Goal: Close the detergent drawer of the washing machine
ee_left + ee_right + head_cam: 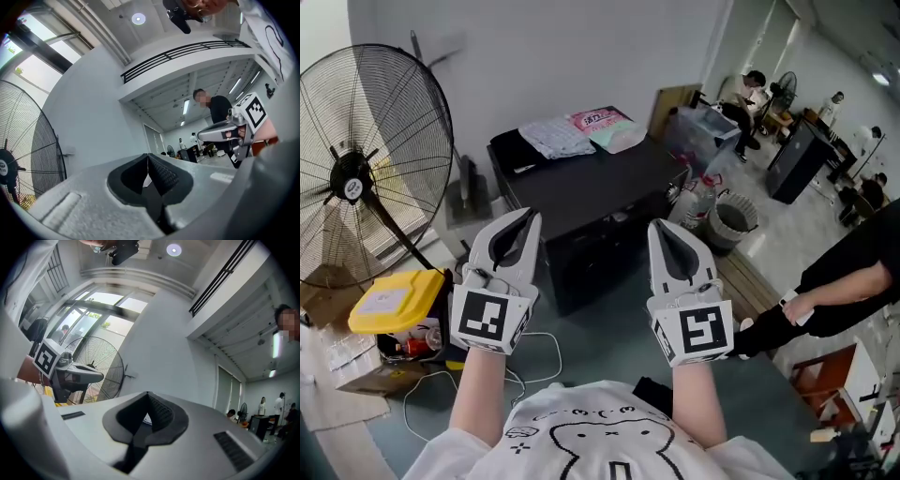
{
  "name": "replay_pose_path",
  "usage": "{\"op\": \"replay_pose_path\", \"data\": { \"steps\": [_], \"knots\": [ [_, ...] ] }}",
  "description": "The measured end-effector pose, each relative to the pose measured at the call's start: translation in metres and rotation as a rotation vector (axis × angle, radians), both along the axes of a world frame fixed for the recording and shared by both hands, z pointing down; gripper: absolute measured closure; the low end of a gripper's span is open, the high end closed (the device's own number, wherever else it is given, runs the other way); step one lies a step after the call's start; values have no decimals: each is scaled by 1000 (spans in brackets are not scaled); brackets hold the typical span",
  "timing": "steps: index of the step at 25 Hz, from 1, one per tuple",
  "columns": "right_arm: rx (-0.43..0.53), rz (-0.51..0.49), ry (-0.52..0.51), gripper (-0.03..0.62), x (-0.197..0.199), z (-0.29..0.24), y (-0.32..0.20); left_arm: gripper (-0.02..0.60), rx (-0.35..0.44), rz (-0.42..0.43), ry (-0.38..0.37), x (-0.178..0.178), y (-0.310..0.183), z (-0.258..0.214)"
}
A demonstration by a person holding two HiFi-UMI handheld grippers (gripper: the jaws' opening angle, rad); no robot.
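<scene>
No washing machine or detergent drawer shows in any view. In the head view both grippers are held side by side in front of my chest, pointing away from me and slightly upward. My left gripper [529,217] is shut with nothing between its pads, and its tips meet in the left gripper view [148,157]. The right gripper [659,228] is also shut and holds nothing, its pads touching in the right gripper view [148,395]. Each gripper view shows the other gripper off to the side: the right gripper [224,133] and the left gripper [75,373].
A black cabinet [591,192] with papers and packets on top stands ahead below the grippers. A large standing fan [358,178] is at the left, with a yellow-lidded box [394,300] beneath it. A waste bin [729,223] and a person in black [848,277] are at the right.
</scene>
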State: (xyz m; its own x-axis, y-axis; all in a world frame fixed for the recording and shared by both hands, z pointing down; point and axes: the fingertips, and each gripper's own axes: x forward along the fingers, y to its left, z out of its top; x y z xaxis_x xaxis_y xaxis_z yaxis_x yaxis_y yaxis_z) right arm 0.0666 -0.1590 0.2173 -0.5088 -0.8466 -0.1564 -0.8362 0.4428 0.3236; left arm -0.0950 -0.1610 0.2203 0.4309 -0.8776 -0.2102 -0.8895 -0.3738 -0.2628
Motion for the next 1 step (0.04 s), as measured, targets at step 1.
{"op": "replay_pose_path", "data": {
  "steps": [1],
  "knots": [
    [-1, 2, 0, 595, 0, 1, 0, 565, 0, 2, -2, 0, 0, 1]
  ]
}}
